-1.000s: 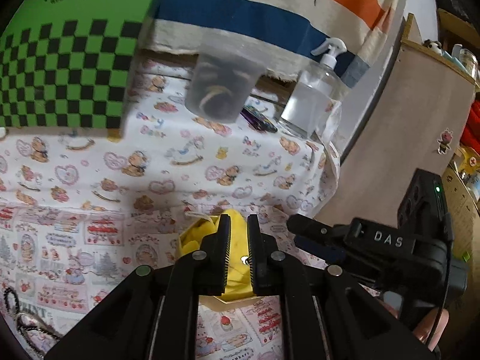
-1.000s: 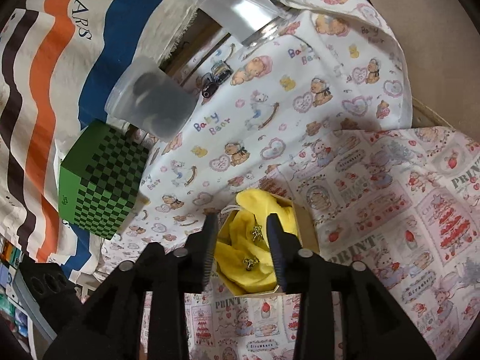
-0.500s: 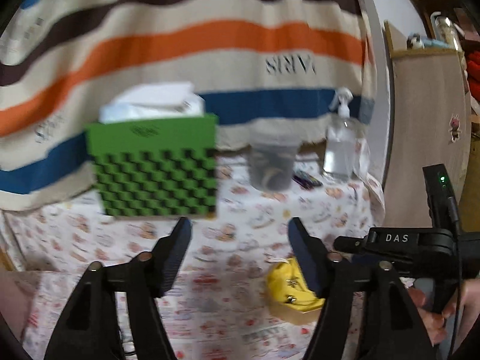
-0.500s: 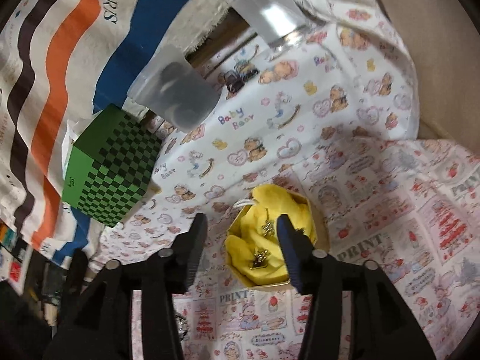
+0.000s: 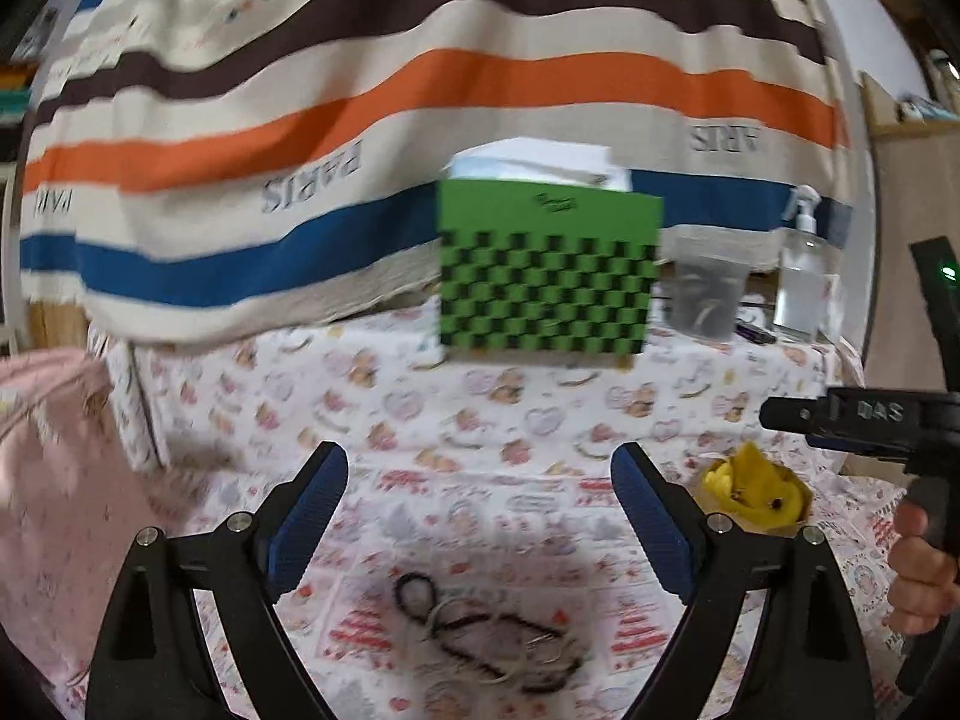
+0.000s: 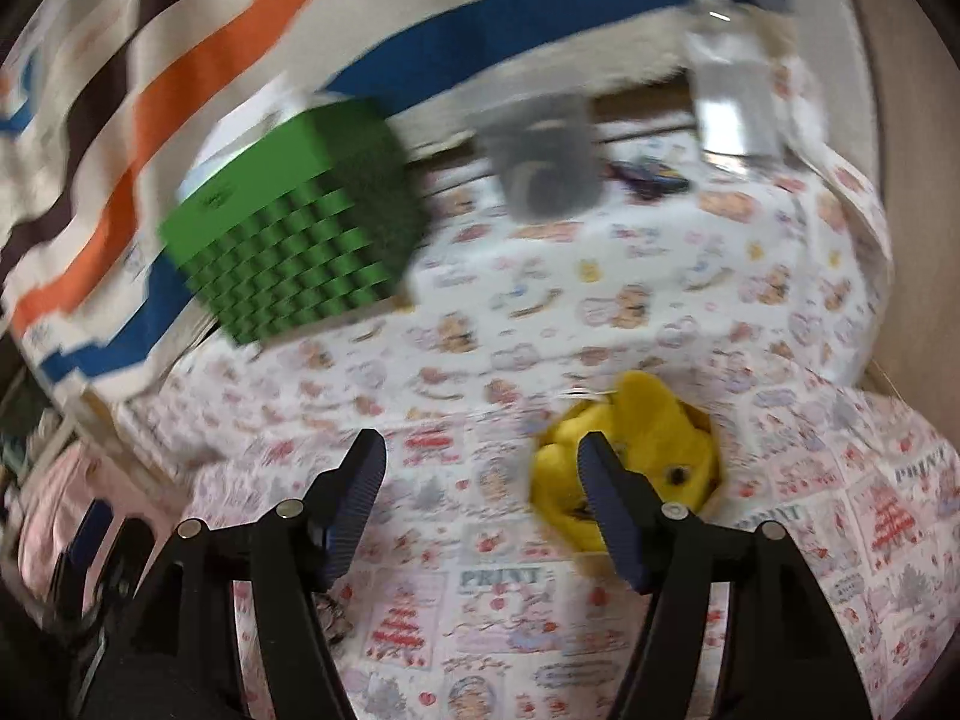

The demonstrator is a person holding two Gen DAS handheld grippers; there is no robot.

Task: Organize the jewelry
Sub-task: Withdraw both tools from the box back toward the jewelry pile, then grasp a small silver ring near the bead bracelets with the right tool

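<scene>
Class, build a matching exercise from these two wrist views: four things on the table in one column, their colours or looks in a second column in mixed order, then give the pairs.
Things:
1. checkered box
2. cloth in the small box
3. spray bottle
4. bracelets

Looks:
A. clear, with a white trigger top
B. green with black squares
C. dark beaded loops tangled with pale rings
D. yellow

Pairs: 1-B, 2-D, 3-A, 4-C
</scene>
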